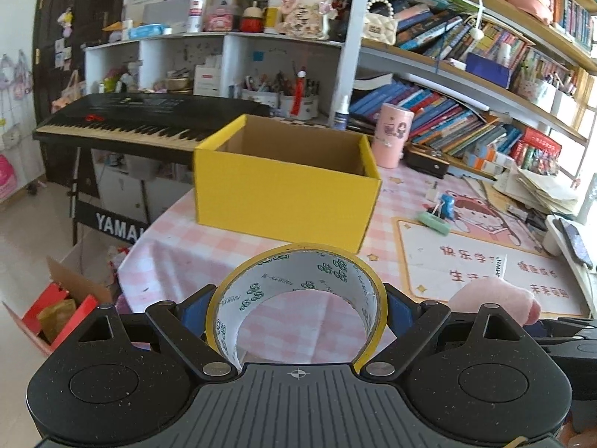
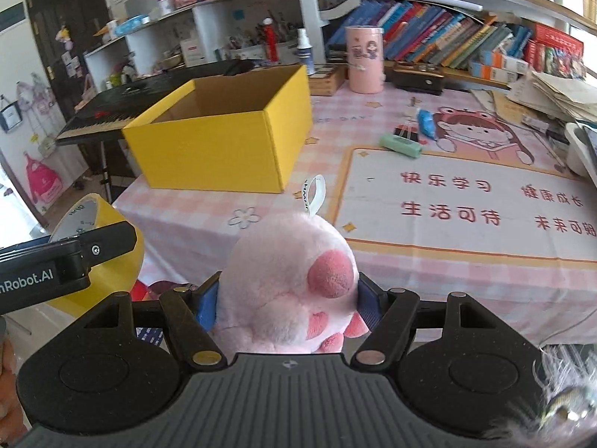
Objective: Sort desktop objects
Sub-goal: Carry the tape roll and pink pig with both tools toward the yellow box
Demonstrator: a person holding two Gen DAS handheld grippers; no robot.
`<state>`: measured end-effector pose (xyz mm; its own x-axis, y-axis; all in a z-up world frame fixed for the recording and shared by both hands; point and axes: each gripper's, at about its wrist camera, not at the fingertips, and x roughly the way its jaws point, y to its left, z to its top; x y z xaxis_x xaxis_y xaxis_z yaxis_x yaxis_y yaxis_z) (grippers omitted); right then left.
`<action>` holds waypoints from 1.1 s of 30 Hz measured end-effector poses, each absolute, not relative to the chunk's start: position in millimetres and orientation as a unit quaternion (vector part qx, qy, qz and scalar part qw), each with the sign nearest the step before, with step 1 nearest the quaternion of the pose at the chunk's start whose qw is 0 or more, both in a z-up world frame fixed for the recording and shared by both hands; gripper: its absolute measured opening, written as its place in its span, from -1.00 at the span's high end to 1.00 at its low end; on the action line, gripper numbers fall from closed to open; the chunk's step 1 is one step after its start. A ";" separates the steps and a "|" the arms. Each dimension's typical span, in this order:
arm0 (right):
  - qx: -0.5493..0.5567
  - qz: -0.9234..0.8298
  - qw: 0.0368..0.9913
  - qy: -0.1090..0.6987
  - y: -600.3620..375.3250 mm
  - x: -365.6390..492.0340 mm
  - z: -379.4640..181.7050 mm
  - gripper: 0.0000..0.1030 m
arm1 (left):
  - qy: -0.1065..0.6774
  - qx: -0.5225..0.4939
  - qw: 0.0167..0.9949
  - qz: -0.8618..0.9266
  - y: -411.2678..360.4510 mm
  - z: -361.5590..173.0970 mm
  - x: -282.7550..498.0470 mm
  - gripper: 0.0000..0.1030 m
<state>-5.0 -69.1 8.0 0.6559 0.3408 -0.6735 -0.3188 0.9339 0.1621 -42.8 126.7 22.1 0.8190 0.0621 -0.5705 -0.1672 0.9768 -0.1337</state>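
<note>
The left gripper point(image 1: 297, 308) is clamping a roll of yellow-edged adhesive tape with a white printed inner face point(image 1: 298, 298), its blue-padded fingers point(image 1: 194, 308) pressing on the roll's two outer sides. The roll is standing on edge between them, hanging above the pink-and-white checked tablecloth point(image 1: 179, 257). The right gripper point(image 2: 287, 298) is gripping a pink plush paw-shaped toy with darker pink pads point(image 2: 291, 276), its fingers point(image 2: 207, 300) squeezing the toy's flanks; the toy's white loop tag point(image 2: 313, 194) is pointing towards the box.

An open yellow cardboard box with a plain brown interior point(image 1: 287, 183) is sitting on the table directly ahead of both tools, near the table's left edge; its visible interior is showing only bare cardboard. To the right of the box, a pale green oblong block point(image 2: 401, 145) and a small blue object point(image 2: 425, 123) are lying on a printed cartoon desk mat point(image 2: 447, 205). A tall pink cylindrical container point(image 2: 363, 59) is standing behind the box, before rows of books point(image 2: 447, 41). A black electronic keyboard point(image 1: 123, 123) is standing beyond the table's left edge. In the right wrist view, the left tool and its tape are hanging just beside the toy, at left.
</note>
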 end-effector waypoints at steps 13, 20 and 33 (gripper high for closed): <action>-0.016 0.218 0.903 0.369 -39.1 -13.5 13.2 -0.34 | 0.281 -0.104 0.950 0.088 154.8 24.4 -58.7 -0.78; -0.019 0.221 0.903 0.369 -27.0 -9.5 13.0 -0.34 | 0.278 -0.106 0.951 0.085 165.0 27.0 -54.6 -0.77; -0.018 0.243 0.905 0.349 -11.3 17.2 15.4 -0.33 | 0.239 -0.102 0.961 0.093 177.0 47.0 -22.5 -0.77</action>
